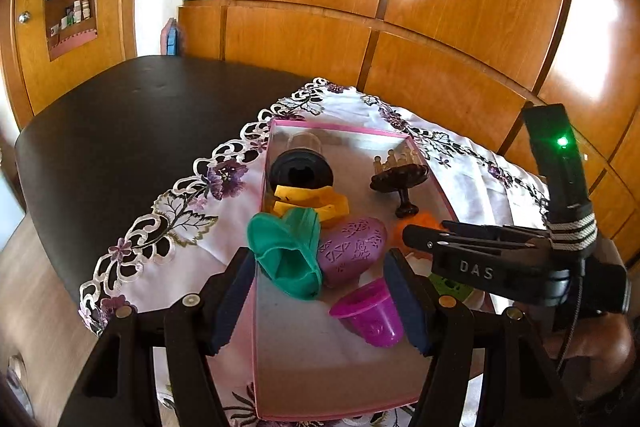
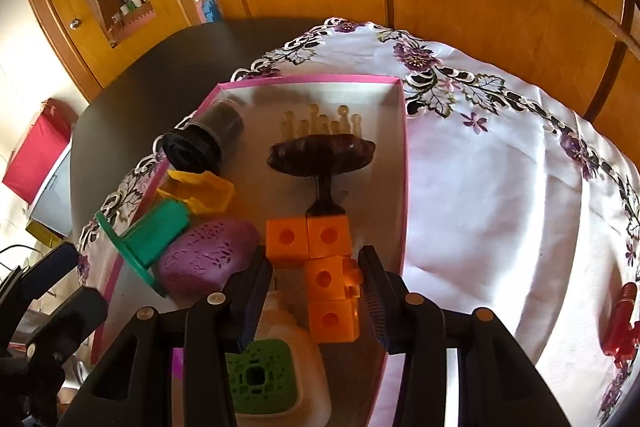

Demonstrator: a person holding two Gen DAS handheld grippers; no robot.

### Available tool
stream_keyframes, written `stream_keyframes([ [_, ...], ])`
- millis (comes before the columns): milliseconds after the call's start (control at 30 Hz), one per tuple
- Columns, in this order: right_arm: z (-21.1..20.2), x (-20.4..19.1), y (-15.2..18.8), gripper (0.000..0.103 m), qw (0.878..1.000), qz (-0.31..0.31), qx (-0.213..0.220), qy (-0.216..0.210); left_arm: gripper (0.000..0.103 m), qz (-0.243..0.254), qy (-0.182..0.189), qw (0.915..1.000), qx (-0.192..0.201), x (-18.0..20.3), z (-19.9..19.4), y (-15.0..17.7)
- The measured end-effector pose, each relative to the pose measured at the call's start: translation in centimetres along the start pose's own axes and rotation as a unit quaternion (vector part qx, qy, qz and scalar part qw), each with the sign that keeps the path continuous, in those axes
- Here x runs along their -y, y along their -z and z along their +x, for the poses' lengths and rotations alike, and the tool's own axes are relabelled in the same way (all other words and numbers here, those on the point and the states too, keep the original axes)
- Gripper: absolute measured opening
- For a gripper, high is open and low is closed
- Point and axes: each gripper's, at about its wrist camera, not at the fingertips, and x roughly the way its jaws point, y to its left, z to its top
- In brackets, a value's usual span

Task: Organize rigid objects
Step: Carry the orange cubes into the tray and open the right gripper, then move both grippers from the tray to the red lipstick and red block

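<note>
In the pink-rimmed box (image 2: pixel 402 163) on the embroidered cloth (image 2: pixel 500 187) I see the orange block piece (image 2: pixel 328 267) lying beside the purple egg shell (image 2: pixel 208 259), with my right gripper (image 2: pixel 316 303) parted around its near end, pads not touching it as far as I can tell. My left gripper (image 1: pixel 324 303) hangs released over the box's near half, a magenta cup (image 1: pixel 370 315) loose between its fingers and the green funnel-shaped piece (image 1: pixel 286 259) just beyond the left one. Farther back sit the yellow piece (image 1: pixel 312 203), the black-capped jar (image 1: pixel 300 167) and the dark brown stand (image 1: pixel 400 179).

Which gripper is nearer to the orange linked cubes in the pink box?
Right. The right gripper has the orange cubes between its open fingers, pads not touching. The left gripper hovers over the magenta cup, beside the cubes.
</note>
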Motion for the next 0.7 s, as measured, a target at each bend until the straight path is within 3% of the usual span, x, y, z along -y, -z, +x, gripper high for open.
stream_keyframes([
  [333,-3.2,1.0,0.4,0.052,0.999,0.025,0.034,-0.007,0.07,0.007,0.0,0.9999,0.008,0.6,-0.6,-0.1],
  [700,-8.3,5.5,1.6,0.052,0.994,0.066,0.083,0.027,0.07,0.027,0.009,0.9994,0.017,2.0,-1.6,-0.1],
])
